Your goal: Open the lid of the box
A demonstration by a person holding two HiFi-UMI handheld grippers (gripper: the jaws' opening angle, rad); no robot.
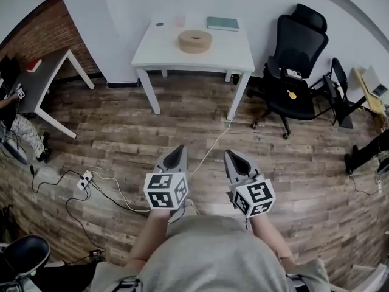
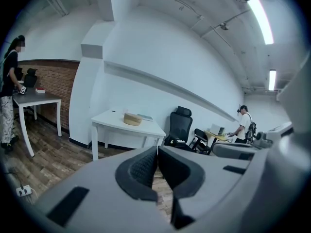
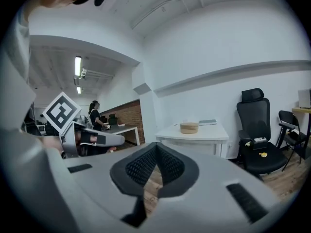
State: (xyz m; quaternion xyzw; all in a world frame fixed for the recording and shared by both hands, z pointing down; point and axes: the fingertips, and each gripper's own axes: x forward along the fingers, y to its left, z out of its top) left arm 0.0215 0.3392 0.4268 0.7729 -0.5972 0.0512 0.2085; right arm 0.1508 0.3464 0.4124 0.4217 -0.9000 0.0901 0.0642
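The round tan box [image 1: 195,41] lies on the far white worktop [image 1: 231,50], well apart from the closed, empty left gripper [image 1: 177,152] and right gripper [image 1: 233,157].

1. The box [image 1: 195,41] on the white worktop [image 1: 240,58] is too small in all 3 views for you to tell where its lid meets its body.
2. Behind it, a dark spot [image 1: 160,24] and a pale pink item [image 1: 180,21] are too small to name.
3. The marker cubes hide where you hold the left claw [image 1: 177,151] and the right claw [image 1: 232,157].
4. The head view's left edge cuts off a person [image 1: 24,135] and a black seat [image 1: 24,254].
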